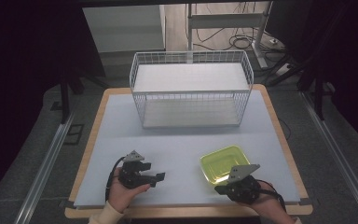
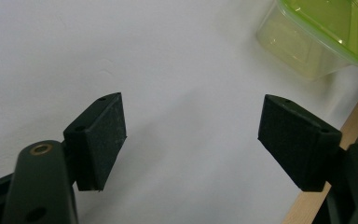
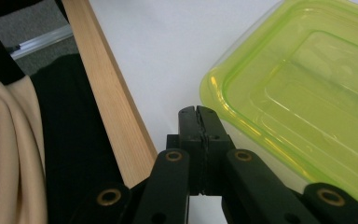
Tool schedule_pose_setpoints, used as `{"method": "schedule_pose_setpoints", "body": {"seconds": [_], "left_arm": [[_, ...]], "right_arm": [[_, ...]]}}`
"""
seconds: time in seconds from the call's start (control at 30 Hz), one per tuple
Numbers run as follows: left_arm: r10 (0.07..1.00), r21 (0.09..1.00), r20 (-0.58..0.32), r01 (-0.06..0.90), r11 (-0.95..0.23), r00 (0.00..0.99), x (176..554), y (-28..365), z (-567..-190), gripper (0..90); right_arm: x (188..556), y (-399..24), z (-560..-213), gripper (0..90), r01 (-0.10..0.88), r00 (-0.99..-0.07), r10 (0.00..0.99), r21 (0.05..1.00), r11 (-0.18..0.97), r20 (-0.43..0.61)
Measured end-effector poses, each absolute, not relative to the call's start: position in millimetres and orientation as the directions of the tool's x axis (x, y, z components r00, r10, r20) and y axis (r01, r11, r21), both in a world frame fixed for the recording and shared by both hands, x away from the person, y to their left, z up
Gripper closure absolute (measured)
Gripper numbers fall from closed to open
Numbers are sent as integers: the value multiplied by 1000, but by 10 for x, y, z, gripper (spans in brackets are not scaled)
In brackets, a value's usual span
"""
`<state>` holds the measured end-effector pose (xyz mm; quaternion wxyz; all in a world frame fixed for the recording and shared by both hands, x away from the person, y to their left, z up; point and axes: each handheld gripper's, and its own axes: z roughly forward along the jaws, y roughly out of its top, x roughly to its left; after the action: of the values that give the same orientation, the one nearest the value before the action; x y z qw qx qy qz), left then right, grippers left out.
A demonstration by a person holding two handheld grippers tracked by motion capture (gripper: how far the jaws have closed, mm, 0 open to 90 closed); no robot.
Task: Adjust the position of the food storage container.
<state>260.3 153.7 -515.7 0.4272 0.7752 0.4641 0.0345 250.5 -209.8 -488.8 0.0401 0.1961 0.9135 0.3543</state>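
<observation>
We've got the right gripper (image 3: 199,113) pinched closed on nothing, green container (image 3: 303,88) just beside its tips, left gripper (image 2: 191,140) wide open farther off.

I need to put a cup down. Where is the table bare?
Bare: the wide strip between the basket and the two tongs, and the left side beside the left tongs. Crowded: the near right corner, with the green box and right tongs.

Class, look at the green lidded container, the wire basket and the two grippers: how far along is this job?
Barely started. Done: nothing; the wire basket holds nothing.

In hand: the right gripper, shut and holding nothing, sits beside the green lidded container. The left gripper is open over the bare table.

Left: gripping and moving the container, possibly to the basket.
</observation>
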Motion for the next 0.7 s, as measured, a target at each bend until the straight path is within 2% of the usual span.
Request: {"method": "schedule_pose_setpoints", "body": {"seconds": [0.7], "left_arm": [[746, 685, -353, 699, -205, 564, 2615, 1553, -5172, 226]], "right_arm": [[2692, -1864, -4942, 897, 357, -893, 446, 685, 635, 52]]}}
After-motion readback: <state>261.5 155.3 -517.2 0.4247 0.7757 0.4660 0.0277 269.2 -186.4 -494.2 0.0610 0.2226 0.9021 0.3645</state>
